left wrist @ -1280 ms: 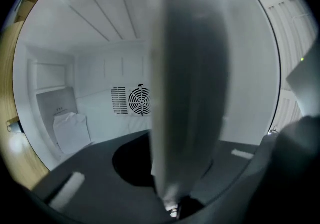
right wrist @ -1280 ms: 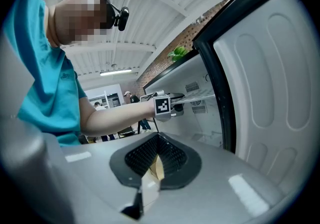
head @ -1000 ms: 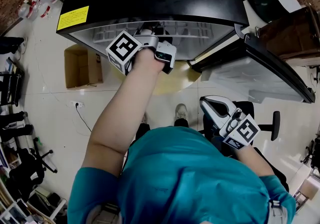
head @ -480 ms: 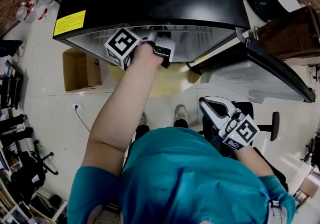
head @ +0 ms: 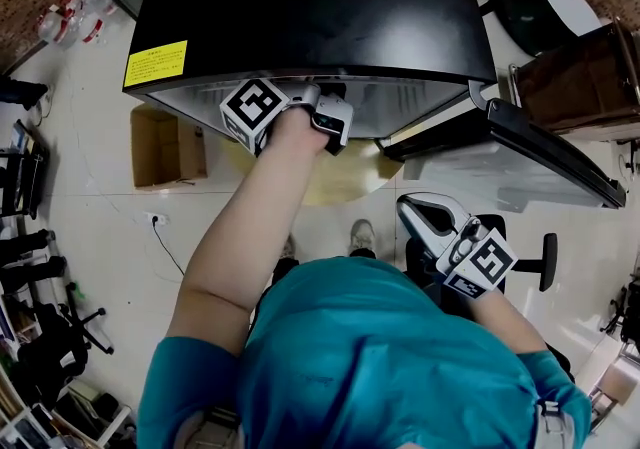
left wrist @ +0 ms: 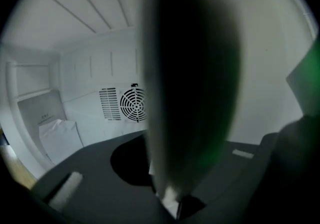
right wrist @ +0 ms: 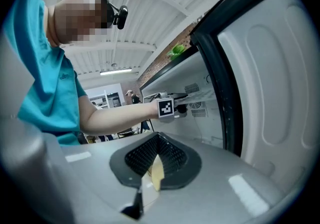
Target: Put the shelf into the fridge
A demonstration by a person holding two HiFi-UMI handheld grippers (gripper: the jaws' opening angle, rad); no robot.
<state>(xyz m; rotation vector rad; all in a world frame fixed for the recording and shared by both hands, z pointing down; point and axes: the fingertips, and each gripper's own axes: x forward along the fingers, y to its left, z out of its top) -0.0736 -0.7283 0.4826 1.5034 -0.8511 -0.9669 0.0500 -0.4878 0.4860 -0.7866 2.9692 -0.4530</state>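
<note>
**Left gripper clamped on the shelf at the fridge mouth, right gripper idle**

Your left gripper (left wrist: 167, 199) has its jaws closed tight on the shelf (left wrist: 190, 93). The shelf rises edge-on from between them and runs straight ahead into the white cavity of the fridge (head: 310, 7). Your right gripper (right wrist: 150, 180) hangs low at your side, well back from the opening. Its jaws are pressed together with nothing between them, and it touches nothing.

Now the hard parts. The shelf sits so close to the left gripper's camera that it is only a dark smear with a pale edge and a green tinge. Its surface and far end cannot be read. From the head view, the fridge's black top covers the shelf and the left jaw tips. Only the gripper body and its marker cube (head: 255, 109) show below the top's front edge.

The count:
- Two grippers and one shelf.
- One fridge, with one open door (head: 520, 152) to the right of your left gripper.
- One round fan grille (left wrist: 134, 104) on the back wall, left of the shelf, with one slotted vent (left wrist: 110, 104) beside it.
- One cardboard box (head: 165, 147) on the floor, left of your left gripper.
</note>
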